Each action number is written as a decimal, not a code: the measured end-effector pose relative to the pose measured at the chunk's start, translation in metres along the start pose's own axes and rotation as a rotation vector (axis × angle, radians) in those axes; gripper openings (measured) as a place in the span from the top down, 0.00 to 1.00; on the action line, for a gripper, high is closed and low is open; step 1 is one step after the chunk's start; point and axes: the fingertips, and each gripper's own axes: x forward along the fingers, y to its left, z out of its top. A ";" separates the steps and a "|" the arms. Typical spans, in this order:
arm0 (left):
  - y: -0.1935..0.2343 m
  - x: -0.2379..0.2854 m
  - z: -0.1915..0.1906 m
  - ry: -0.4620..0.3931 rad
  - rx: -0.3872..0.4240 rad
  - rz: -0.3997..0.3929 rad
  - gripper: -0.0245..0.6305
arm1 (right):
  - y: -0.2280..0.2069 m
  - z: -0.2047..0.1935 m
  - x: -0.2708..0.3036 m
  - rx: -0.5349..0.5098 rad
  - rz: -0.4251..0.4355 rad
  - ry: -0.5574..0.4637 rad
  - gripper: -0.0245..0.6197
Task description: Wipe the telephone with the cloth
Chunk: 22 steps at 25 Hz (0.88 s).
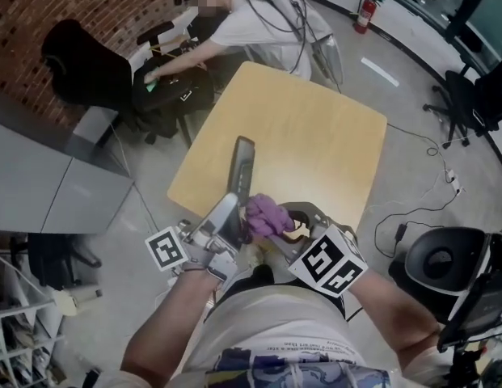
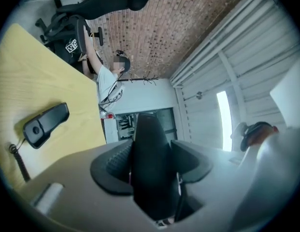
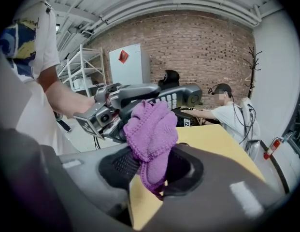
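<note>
My left gripper [image 1: 225, 223] [image 2: 150, 164] is shut on the black telephone handset [image 2: 150, 168], which fills the gap between its jaws. In the head view the handset [image 1: 241, 172] reaches forward over the wooden table [image 1: 315, 136]. In the right gripper view the handset [image 3: 162, 94] lies crosswise with its keypad showing. My right gripper [image 1: 276, 226] [image 3: 152, 166] is shut on a bunched purple cloth [image 3: 152, 134] [image 1: 265, 214]. The cloth's top sits against the handset's near side, close to my left gripper.
A black piece with a cord [image 2: 45, 123] lies on the table. A seated person [image 1: 234, 24] works beyond the table's far-left corner, next to a black chair [image 1: 81, 63]. Another chair [image 1: 445, 259] and floor cables [image 1: 412, 208] are on the right.
</note>
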 end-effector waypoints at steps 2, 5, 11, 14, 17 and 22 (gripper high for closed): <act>-0.003 0.001 -0.003 0.011 -0.011 -0.019 0.57 | -0.015 0.001 -0.004 0.033 -0.043 -0.014 0.77; -0.005 0.003 -0.008 0.026 -0.017 -0.038 0.57 | -0.044 0.005 -0.011 0.065 -0.117 -0.029 0.77; -0.009 0.003 -0.012 0.042 -0.028 -0.056 0.57 | -0.074 0.018 -0.007 0.078 -0.186 -0.030 0.77; -0.011 0.003 -0.011 0.040 -0.033 -0.066 0.57 | -0.068 0.018 0.001 0.065 -0.170 -0.016 0.77; -0.011 0.004 -0.010 0.041 -0.042 -0.076 0.57 | -0.054 0.018 0.006 0.046 -0.145 -0.013 0.77; -0.009 0.004 -0.010 0.052 -0.049 -0.074 0.57 | -0.039 0.020 0.008 -0.022 -0.137 0.018 0.77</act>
